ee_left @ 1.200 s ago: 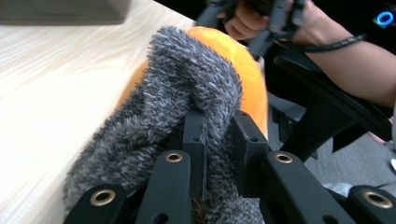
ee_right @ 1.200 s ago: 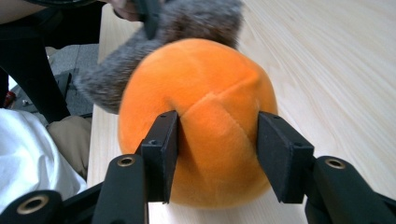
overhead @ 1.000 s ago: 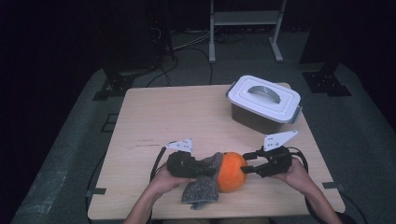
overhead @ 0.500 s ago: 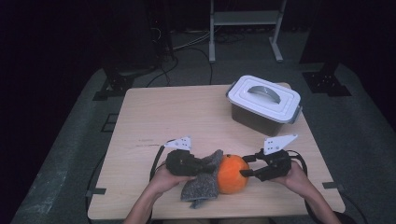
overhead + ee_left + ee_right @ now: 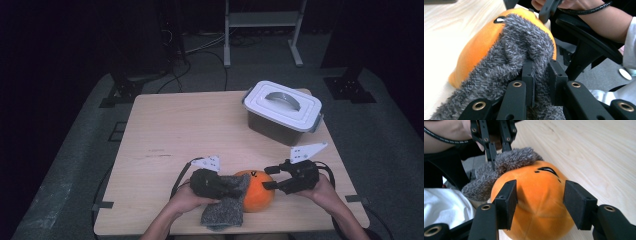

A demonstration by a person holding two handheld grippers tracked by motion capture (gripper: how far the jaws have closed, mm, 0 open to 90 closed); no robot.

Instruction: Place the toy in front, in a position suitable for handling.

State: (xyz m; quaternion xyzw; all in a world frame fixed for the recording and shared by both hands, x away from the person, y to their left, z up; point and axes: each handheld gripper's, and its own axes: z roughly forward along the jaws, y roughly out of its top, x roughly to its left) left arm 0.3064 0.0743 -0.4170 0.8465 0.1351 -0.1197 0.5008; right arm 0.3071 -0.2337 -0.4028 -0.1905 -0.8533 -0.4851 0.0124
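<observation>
While grey cloth [image 5: 506, 62] sits pinched, the orange plush [image 5: 536, 202] lies between parted right fingers [image 5: 505, 203].

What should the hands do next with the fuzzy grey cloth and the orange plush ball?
Probably draw the grey cloth farther over the orange plush. The left gripper pinches the cloth, which covers one side only, while the right gripper brackets the plush, jaws open.

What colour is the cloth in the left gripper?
Grey cloth, fuzzy; clearest in the left gripper view.
</observation>
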